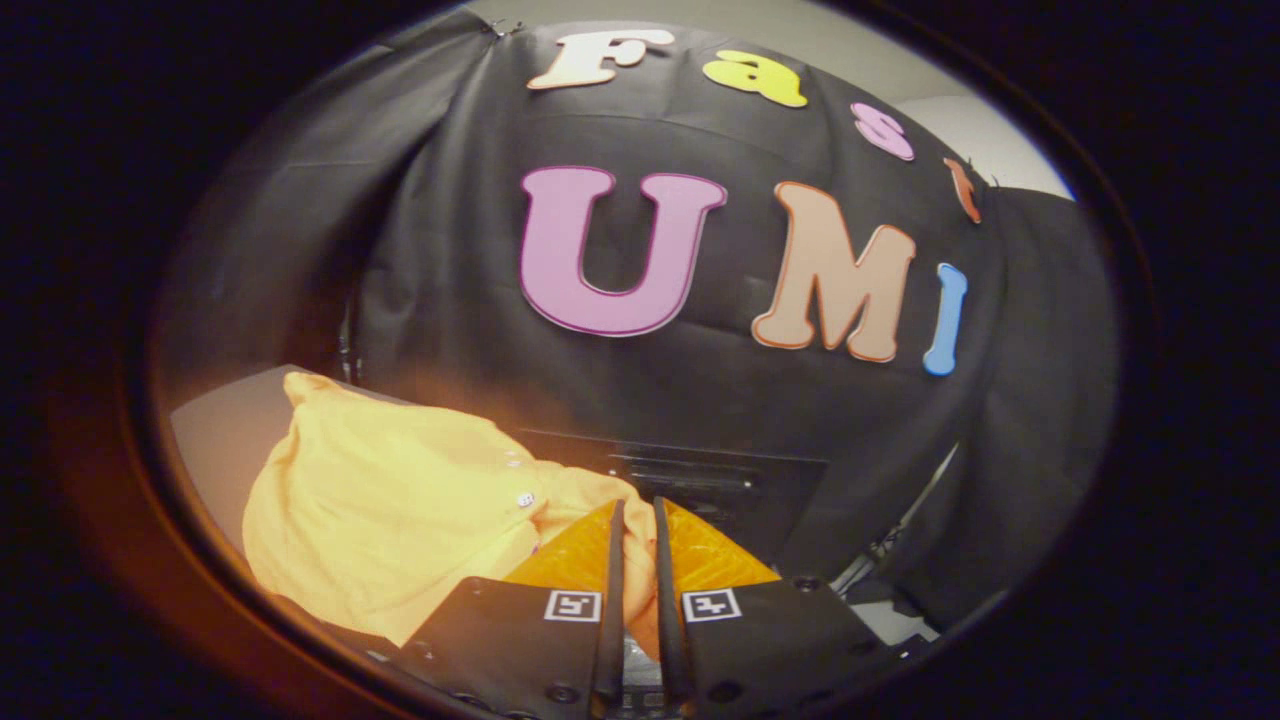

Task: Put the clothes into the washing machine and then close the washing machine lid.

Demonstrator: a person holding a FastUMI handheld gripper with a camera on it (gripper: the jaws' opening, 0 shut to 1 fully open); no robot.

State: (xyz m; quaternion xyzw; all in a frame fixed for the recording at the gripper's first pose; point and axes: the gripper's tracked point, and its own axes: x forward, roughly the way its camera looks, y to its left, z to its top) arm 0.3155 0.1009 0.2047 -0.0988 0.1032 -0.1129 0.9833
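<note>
Black cloth (760,420) hangs as the booth's back wall, with a grey surface (225,440) at its foot. A dark panel with horizontal slots (720,480), possibly part of the washing machine, sits beyond the jaws against the cloth; its identity cannot be confirmed.

The gripper (637,520) has its jaws drawn nearly together, and a fold of the yellow garment (390,500) shows in the narrow gap between them; the jaws appear to be pinching it. The garment's bulk lies bunched to the left of the jaws, on the grey surface, with a small button visible.

Assessment: the step in hand looks like carrying the garment to the drum. Recommended: keep the pinch firm, lift until trailing cloth clears the surface, and avoid snagging.
</note>
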